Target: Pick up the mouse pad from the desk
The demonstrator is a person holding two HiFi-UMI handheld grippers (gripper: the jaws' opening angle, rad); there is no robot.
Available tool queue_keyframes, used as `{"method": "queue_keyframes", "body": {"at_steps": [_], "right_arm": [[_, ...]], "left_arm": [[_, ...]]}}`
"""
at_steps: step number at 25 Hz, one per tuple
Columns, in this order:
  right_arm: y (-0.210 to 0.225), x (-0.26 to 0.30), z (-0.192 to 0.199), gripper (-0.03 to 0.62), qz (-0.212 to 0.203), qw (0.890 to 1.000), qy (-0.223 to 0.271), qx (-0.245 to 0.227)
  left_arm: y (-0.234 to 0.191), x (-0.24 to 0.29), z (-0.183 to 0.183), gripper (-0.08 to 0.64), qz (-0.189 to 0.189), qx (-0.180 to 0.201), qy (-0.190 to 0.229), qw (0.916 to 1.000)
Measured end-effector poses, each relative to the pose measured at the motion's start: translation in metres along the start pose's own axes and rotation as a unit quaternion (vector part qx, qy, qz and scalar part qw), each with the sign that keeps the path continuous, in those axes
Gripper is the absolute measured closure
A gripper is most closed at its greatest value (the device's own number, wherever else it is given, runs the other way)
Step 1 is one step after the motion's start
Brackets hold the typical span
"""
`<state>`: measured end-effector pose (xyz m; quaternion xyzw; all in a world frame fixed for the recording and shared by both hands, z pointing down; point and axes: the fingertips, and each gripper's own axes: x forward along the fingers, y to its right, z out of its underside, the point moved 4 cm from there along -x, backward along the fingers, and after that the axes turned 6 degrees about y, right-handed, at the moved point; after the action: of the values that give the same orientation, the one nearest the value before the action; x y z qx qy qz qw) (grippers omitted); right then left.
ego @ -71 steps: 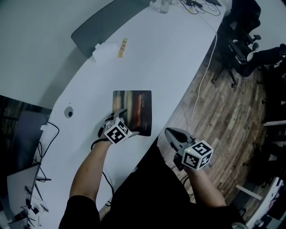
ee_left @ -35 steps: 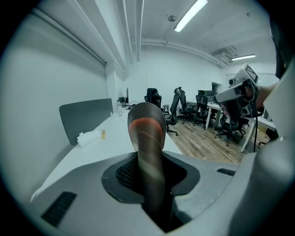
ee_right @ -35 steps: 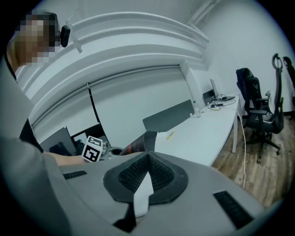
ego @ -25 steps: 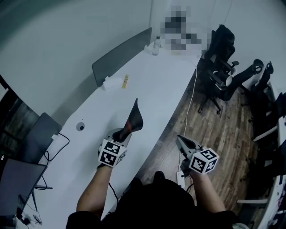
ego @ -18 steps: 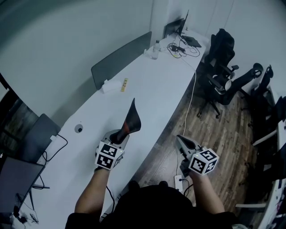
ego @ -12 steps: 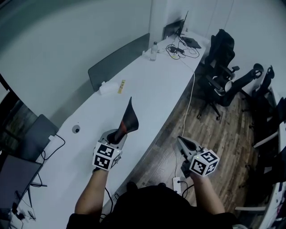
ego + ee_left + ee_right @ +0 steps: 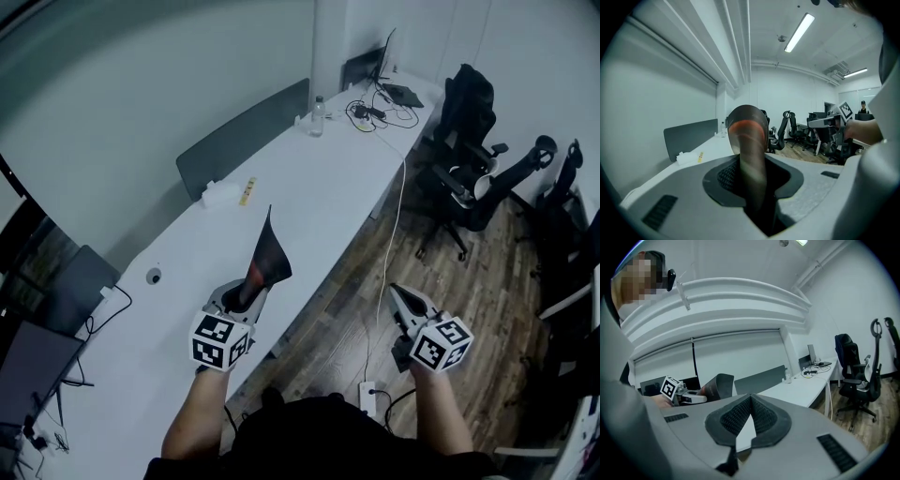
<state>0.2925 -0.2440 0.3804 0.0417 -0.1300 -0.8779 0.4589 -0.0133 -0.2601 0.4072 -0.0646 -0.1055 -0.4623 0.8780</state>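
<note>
L gripper [image 7: 242, 296]: fingers narrow, clamped on lower edge of mouse pad [image 7: 268, 255]. Pad stands up out of the jaws, curled lengthwise. Dark back, reddish-orange print on inner face. It hangs in air above the desk [image 7: 319, 183], not touching it. In left gripper view the pad rises straight from betw. the pads, top edge rounded over.

R gripper [image 7: 400, 296]: finger tips meet, nothing betw. them. Well apart from L fingers, out past the desk edge over wood floor [image 7: 441, 272]. In right gripper view L gripper w/ the pad shows off to the left of R fingers.

Outward from L fingers:
- White desk lies below and runs long ahead.
- Round grommet [image 7: 153, 277] to the left.
- Ahead-left of the pad: white tissue pack [image 7: 217, 194] w/ small yellow item [image 7: 247, 190] just beside it, both near grey divider panel [image 7: 242, 141].
- Far ahead: clear bottle [image 7: 317, 117], then tangle of cables [image 7: 367, 111] and a laptop [image 7: 398, 92].

White cable [image 7: 401, 202] drops off the desk edge betw. the two grippers, down twd power strip [image 7: 368, 397] on the floor. Beyond R fingers: black office chairs [image 7: 473, 173].
</note>
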Motion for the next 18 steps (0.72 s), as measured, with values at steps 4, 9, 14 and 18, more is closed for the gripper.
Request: {"method": "queue_keyframes", "body": {"at_steps": [4,9,14,18], "right_arm": [[0.009,-0.017,-0.019,0.589,-0.01,0.999,0.032,-0.001],[-0.002,-0.028,-0.032,0.589,-0.041,0.997,0.06,-0.025],[-0.011,-0.031,-0.037,0.589,-0.035,0.995,0.09,-0.029],[-0.012,-0.033,-0.032,0.589,-0.035,0.995,0.088,-0.019]], "left_arm": [[0.018,0.003,-0.004,0.445,0.003,-0.011,0.006,0.9999],[0.027,-0.001,-0.012,0.445,0.001,-0.012,0.019,0.9998],[0.028,-0.003,-0.018,0.445,-0.009,-0.009,0.029,0.9995],[0.03,-0.005,-0.02,0.445,-0.013,-0.004,0.032,0.9994]]}}
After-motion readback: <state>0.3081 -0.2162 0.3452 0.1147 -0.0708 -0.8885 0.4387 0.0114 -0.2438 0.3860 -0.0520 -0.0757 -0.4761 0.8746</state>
